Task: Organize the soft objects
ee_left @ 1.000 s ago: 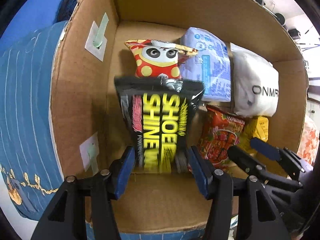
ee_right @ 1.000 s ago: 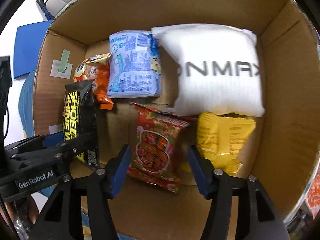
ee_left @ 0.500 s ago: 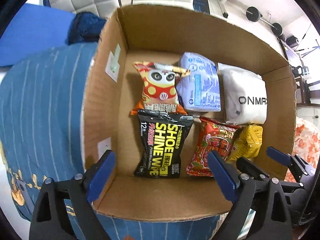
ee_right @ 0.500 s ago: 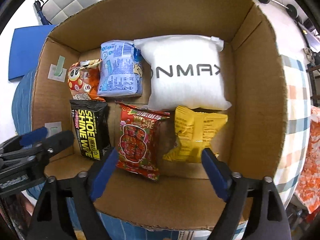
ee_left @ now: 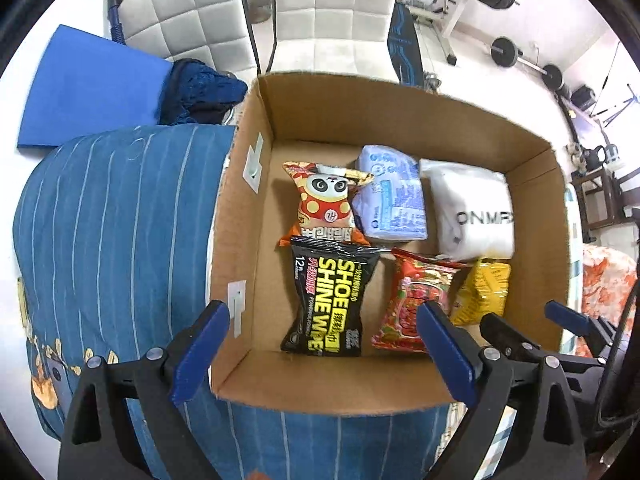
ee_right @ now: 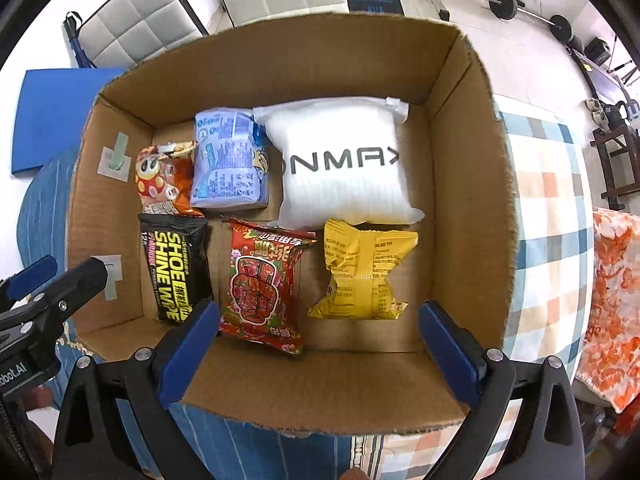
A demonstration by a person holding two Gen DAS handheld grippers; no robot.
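A cardboard box point(ee_left: 256, 384) point(ee_right: 472, 200) holds several soft packs in two rows. A black shoe-wipe pack point(ee_left: 332, 304) point(ee_right: 174, 272) lies flat at the near left. Beside it are a red snack bag point(ee_left: 416, 300) point(ee_right: 264, 284) and a yellow bag point(ee_left: 484, 292) point(ee_right: 364, 276). Behind are a panda snack bag point(ee_left: 326, 204) point(ee_right: 164, 180), a pale blue pack point(ee_left: 394, 200) point(ee_right: 228, 164) and a white ONMAX pouch point(ee_left: 472, 212) point(ee_right: 340, 168). My left gripper point(ee_left: 324, 352) and right gripper point(ee_right: 320, 348) are both open and empty, above the box's near wall.
The box sits on a blue striped cushion point(ee_left: 112, 248). A checked cloth point(ee_right: 548, 240) and an orange patterned cloth point(ee_right: 612, 292) lie to the right. A blue mat point(ee_left: 88, 92), white padded chairs point(ee_left: 332, 12) and barbells point(ee_left: 516, 56) are behind.
My left gripper let go of the shoe-wipe pack, which now lies flat in the box. Both grippers opened wider and pulled up and back from the box.
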